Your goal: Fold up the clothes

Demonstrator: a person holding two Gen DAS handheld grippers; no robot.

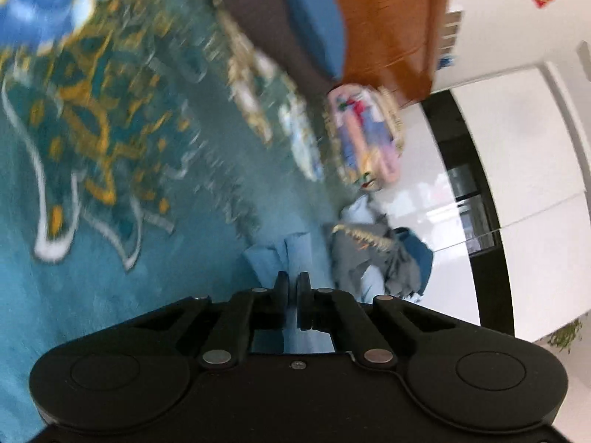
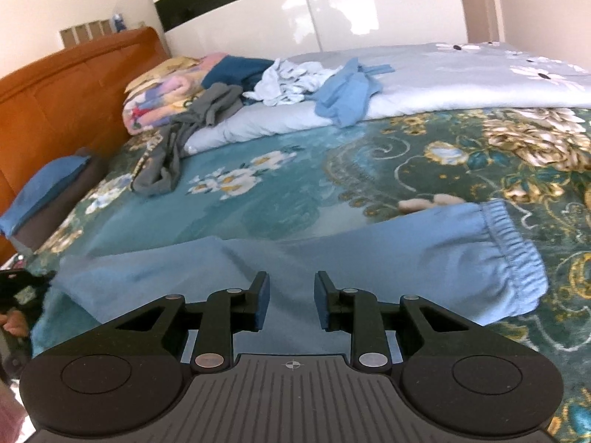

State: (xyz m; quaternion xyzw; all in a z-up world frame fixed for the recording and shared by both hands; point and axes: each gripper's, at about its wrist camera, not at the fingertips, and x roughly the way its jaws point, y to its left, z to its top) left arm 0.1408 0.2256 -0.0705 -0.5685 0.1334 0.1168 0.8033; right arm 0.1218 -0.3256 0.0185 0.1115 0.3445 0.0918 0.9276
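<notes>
Holding, left: my left gripper point(image 1: 293, 288) has its fingers pressed nearly together with a strip of light blue fabric point(image 1: 291, 249) running between them; this view is blurred and tilted
Right gripper: my right gripper point(image 2: 291, 301) sits with fingers spread, blue pads facing each other, nothing between them
Task garment: light blue trousers point(image 2: 332, 258) lie flat across the lower middle of the right wrist view, just past my right fingertips, elastic cuff point(image 2: 513, 243) towards the right edge
Bed cover: teal floral blanket point(image 2: 280, 192) under the trousers, filling the middle of the frame
Grey garment: a crumpled grey piece point(image 2: 173, 147) trails down at centre left, its upper end on the pale duvet point(image 2: 443, 85)
Further pile: a second blue garment point(image 2: 347, 92) and a white crumpled cloth point(image 2: 284, 81) rest on the duvet, upper centre
Folded bedding: a pink patterned quilt point(image 2: 159, 99) lies beside them, upper left
Pillow: blue pillow point(image 2: 40, 188) at the left edge, against the orange headboard point(image 2: 66, 85)
Background: glossy white wardrobe point(image 2: 369, 11) along the top
</notes>
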